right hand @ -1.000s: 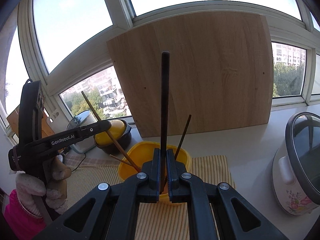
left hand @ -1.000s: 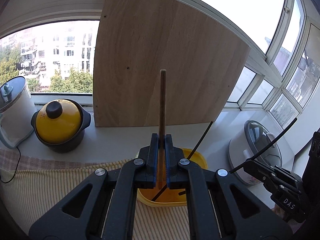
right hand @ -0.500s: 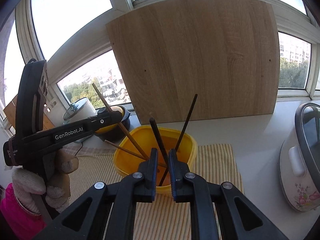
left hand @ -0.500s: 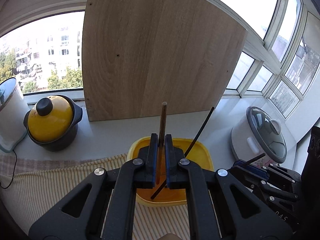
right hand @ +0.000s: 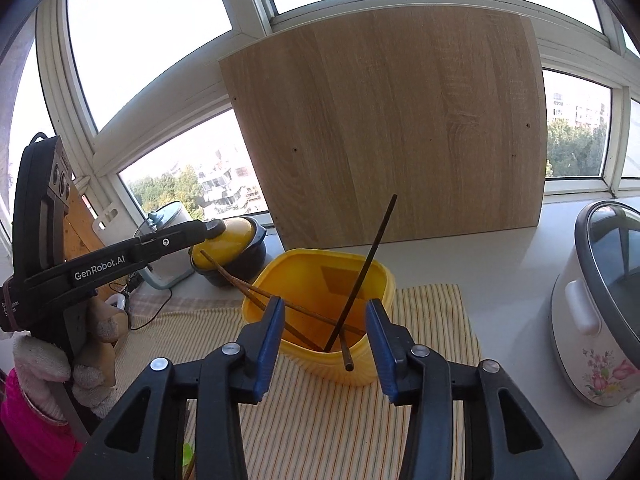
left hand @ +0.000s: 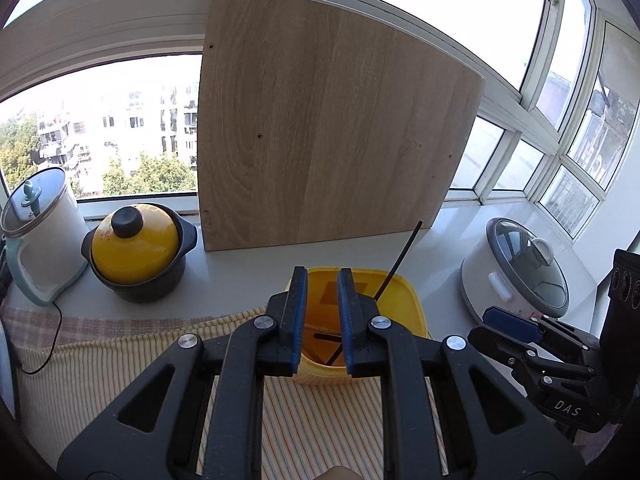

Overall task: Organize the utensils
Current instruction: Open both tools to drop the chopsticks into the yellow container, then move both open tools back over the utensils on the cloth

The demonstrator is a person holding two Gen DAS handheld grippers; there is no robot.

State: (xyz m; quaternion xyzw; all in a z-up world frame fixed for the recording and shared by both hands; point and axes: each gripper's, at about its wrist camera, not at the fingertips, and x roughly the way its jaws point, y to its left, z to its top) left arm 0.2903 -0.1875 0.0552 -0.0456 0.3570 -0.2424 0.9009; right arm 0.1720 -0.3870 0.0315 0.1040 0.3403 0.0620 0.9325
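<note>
A yellow plastic container point(left hand: 404, 292) stands on a striped cloth, just beyond my left gripper point(left hand: 322, 280). Its jaws are opening, a narrow gap apart, with nothing between them. A black chopstick point(left hand: 400, 258) leans out of the container to the right. In the right wrist view my right gripper point(right hand: 325, 308) hangs over the near rim of the container point(right hand: 384, 276), its jaws opening wide and bare. Inside lean the black chopstick point(right hand: 368, 256), two brown chopsticks point(right hand: 224, 270) tilted left, and a dark one point(right hand: 346, 354) pointing at the camera. The left gripper point(right hand: 212, 228) reaches in from the left.
A large wooden board point(left hand: 332, 120) leans against the window behind the container. A yellow-lidded black pot point(left hand: 136, 248) and a white kettle point(left hand: 40, 232) stand at the left. A white rice cooker point(left hand: 516, 272) sits at the right. A gloved hand point(right hand: 40, 360) holds the left tool.
One second ago each gripper held a chopstick upright over the container. Both lowered, then opened and let go; the sticks now rest in the container.
</note>
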